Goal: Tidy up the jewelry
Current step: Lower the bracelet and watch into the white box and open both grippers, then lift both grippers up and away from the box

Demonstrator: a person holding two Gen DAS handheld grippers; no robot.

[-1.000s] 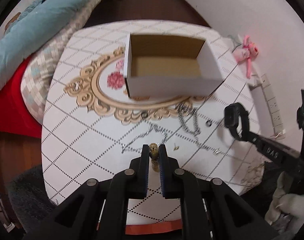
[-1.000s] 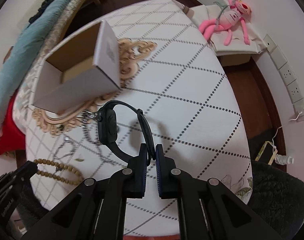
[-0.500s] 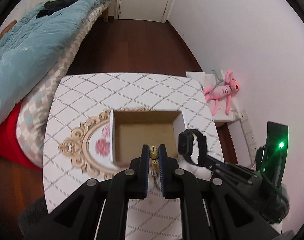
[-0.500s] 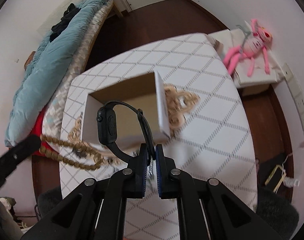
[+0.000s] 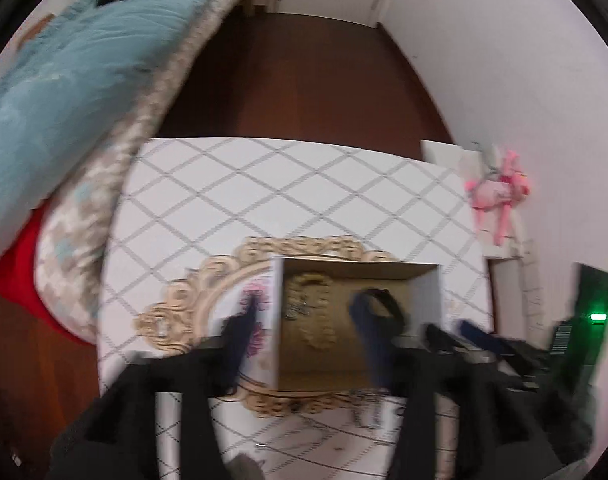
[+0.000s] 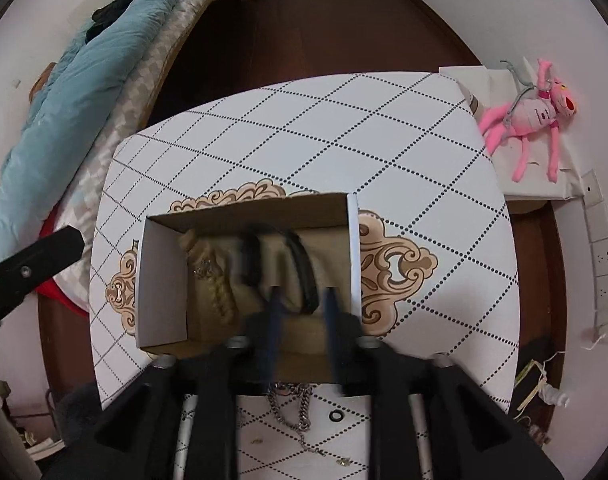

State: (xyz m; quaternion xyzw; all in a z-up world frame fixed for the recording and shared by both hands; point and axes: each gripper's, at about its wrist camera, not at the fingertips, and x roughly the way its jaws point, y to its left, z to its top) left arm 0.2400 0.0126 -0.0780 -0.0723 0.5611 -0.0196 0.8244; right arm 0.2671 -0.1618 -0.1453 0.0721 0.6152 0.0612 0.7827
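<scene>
An open cardboard box (image 6: 355, 240) stands on the patterned table; it also shows in the left wrist view (image 5: 276, 312). Inside lie a wooden bead bracelet (image 6: 218, 296) (image 5: 317, 312) and a black smartwatch (image 6: 300, 264) (image 5: 383, 308). My right gripper (image 6: 302, 300) is open and empty over the box's near edge, just behind the watch. My left gripper (image 5: 307, 324) is open wide and empty above the box, blurred by motion. A silver chain (image 6: 292, 408) and a small black ring (image 6: 336, 415) lie on the table in front of the box.
The white table (image 6: 304, 140) has a dotted diamond pattern and gold ornament. A bed with a blue quilt (image 6: 64, 100) stands at the left. A pink plush toy (image 6: 531, 116) lies on a white stand at the right. Small earrings (image 6: 343, 460) lie near the front.
Both grippers have opened over the box. The bead bracelet left my left gripper and the watch left my right gripper; both now lie inside the box.
</scene>
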